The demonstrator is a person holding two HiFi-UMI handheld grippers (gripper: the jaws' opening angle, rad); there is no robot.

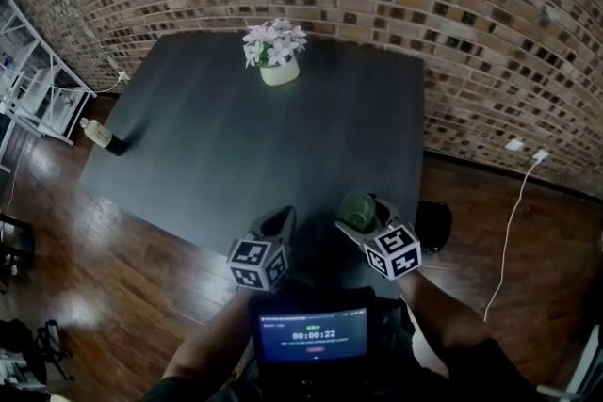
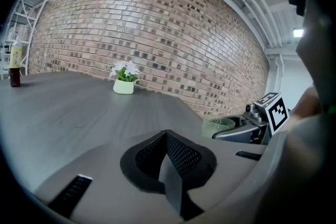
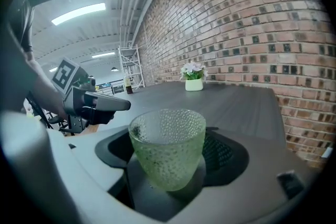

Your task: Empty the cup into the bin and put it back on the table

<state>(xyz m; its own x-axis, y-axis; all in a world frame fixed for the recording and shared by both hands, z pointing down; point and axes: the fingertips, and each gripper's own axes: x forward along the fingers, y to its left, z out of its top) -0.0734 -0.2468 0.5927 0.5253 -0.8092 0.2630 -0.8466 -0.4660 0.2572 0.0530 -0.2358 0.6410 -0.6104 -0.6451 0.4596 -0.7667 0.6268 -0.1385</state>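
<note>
A green dimpled glass cup (image 3: pixel 168 147) stands upright between the jaws of my right gripper (image 3: pixel 169 168), which is shut on it; nothing shows inside the cup. In the head view the cup (image 1: pixel 356 208) and right gripper (image 1: pixel 362 216) hang over the near edge of the dark table (image 1: pixel 236 155). My left gripper (image 1: pixel 285 218) is just left of it, apart from the cup, jaws together and empty (image 2: pixel 168 153). From the left gripper view the cup (image 2: pixel 218 126) shows at the right, held level. A black bin (image 1: pixel 434 226) stands on the floor right of the cup.
A white pot of flowers (image 1: pixel 279 61) sits at the table's far side. A small bottle (image 1: pixel 100 136) stands at the left edge. A brick wall runs behind, white shelving (image 1: pixel 28 89) is at far left, and a white cable (image 1: pixel 513 202) trails over the wooden floor.
</note>
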